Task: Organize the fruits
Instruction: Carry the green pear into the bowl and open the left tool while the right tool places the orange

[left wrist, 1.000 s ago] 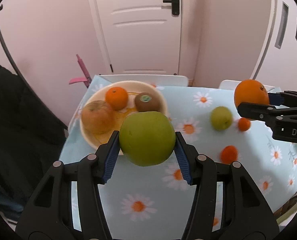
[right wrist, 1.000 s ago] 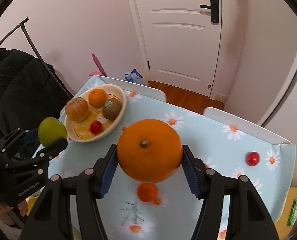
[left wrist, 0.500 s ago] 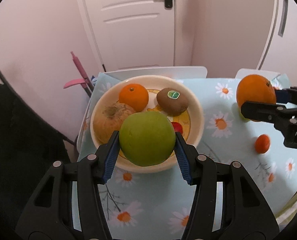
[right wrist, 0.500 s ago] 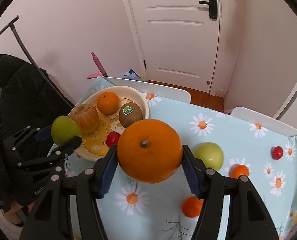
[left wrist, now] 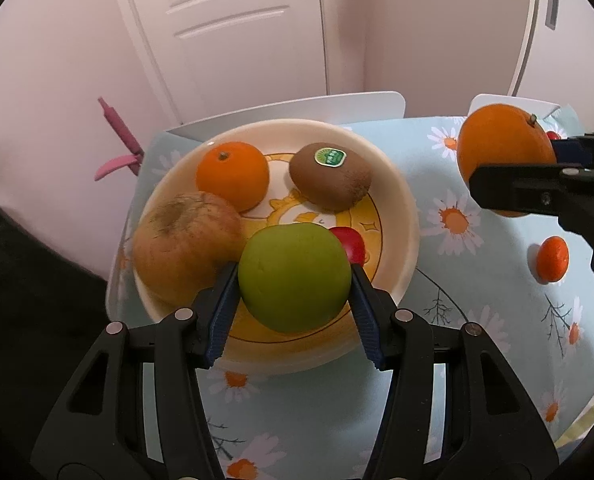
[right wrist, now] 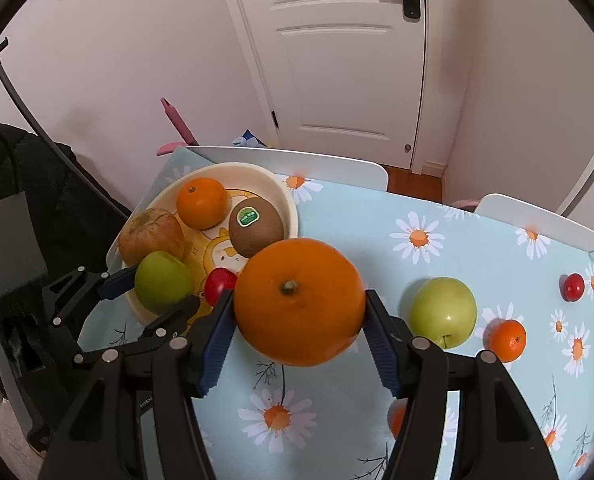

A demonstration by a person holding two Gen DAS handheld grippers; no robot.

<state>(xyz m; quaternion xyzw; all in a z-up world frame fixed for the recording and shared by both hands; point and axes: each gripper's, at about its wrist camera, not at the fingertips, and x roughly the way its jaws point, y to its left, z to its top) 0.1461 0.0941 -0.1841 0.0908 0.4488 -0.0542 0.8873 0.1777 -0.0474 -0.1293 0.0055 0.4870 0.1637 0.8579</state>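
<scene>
My left gripper [left wrist: 295, 280] is shut on a green apple [left wrist: 295, 276] and holds it over the near part of the cream bowl [left wrist: 401, 196]. The bowl holds an orange [left wrist: 233, 174], a kiwi [left wrist: 331, 178], a brownish apple [left wrist: 185, 240] and a small red fruit [left wrist: 351, 242]. My right gripper [right wrist: 299, 316] is shut on a large orange [right wrist: 299, 300], above the tablecloth just right of the bowl [right wrist: 289, 204]. The left gripper [right wrist: 163, 280] with its apple shows in the right wrist view.
On the daisy tablecloth [right wrist: 437, 248] lie a second green apple [right wrist: 443, 312], a small mandarin [right wrist: 507, 340], a red fruit [right wrist: 573, 287] and another mandarin [right wrist: 397, 420] under my right finger. White chair backs [right wrist: 297, 162] stand at the far edge. A dark coat hangs left.
Both grippers have moved toward the bowl with their fruit. The green apple now hangs over the bowl's near part, lower and closer. The large orange has come up beside the bowl.
</scene>
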